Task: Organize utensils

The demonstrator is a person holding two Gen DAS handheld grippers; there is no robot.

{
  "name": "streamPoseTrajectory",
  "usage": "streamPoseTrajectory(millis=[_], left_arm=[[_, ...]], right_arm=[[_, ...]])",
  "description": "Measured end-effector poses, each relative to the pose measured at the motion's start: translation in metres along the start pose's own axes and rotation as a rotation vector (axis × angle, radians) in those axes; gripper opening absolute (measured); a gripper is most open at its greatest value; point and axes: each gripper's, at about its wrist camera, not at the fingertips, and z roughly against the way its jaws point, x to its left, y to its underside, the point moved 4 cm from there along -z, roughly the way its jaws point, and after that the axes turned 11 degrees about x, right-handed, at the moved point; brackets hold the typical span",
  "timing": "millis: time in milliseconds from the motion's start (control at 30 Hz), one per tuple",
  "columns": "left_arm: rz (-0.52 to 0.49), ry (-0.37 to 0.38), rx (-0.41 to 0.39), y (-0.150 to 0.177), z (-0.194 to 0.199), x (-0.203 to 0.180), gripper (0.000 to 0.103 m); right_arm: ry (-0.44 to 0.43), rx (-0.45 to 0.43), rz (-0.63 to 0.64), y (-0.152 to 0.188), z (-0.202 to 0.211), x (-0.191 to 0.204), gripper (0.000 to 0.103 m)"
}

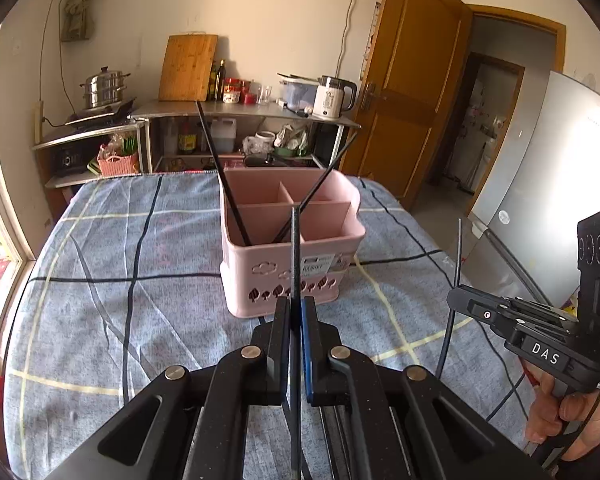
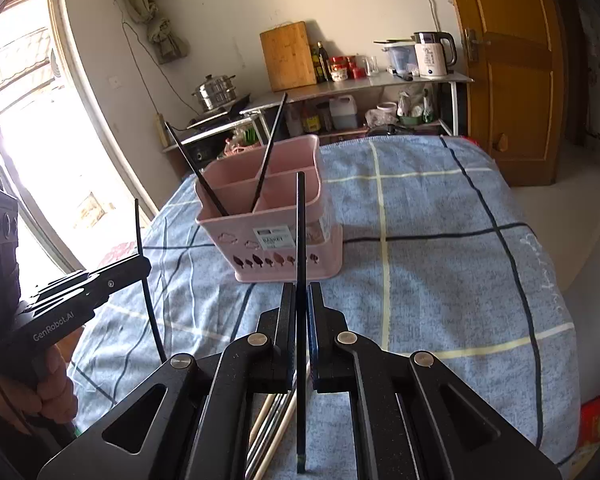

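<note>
Item one: we list a pink plastic utensil caddy (image 1: 296, 240), rounded at the corners, split into compartments by thin walls, its lower front pierced with cloud and leaf cut-outs. A white sticker (image 2: 275, 237) sits on the front (its print is too blurred for us to read). The caddy stands on a desk draped in a blue checked cloth (image 1: 140, 280) of soft towelling weave, crossed by pale yellow and dark lines.

Item two: two slim black chopsticks (image 1: 224, 176) already stand in the caddy's near compartment, leaning apart in a V.

Item three: the left hand-held gripper (image 1: 296, 312), matt black with blue pads, is clenched on one black chopstick (image 1: 296, 248) held upright just in front of the caddy. In the right wrist view we read "GenRobot.AI" on its side.

Item four: the right hand-held gripper (image 2: 301, 300) likewise grasps a black chopstick (image 2: 301, 232), upright, near the caddy's front. The left wrist view shows "DAS" on its body, with a hand (image 1: 568, 420) around the grip.

Item five: below the right gripper lie pale wooden and metal utensil handles (image 2: 274, 420) on the cloth (only partly visible).
</note>
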Motion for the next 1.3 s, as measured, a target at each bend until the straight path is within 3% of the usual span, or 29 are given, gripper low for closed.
streamPoseTrajectory(millis=[300,967,1300], left_arm=[[-0.006,-0.007,-0.041,-0.010,0.024,-0.002,0.005],[-0.002,0.010,-0.043,-0.019,0.039,-0.001,0.004],[-0.013,0.006,-0.070,-0.052,0.050,0.002,0.004]], right_arm=[[-0.010,-0.065,0.022,-0.011,0.027,0.007,0.005],[-0.022,-0.108,0.039,-0.020,0.046,0.008,0.005],[-0.039,-0.144,0.080,-0.051,0.045,0.025,0.005]])
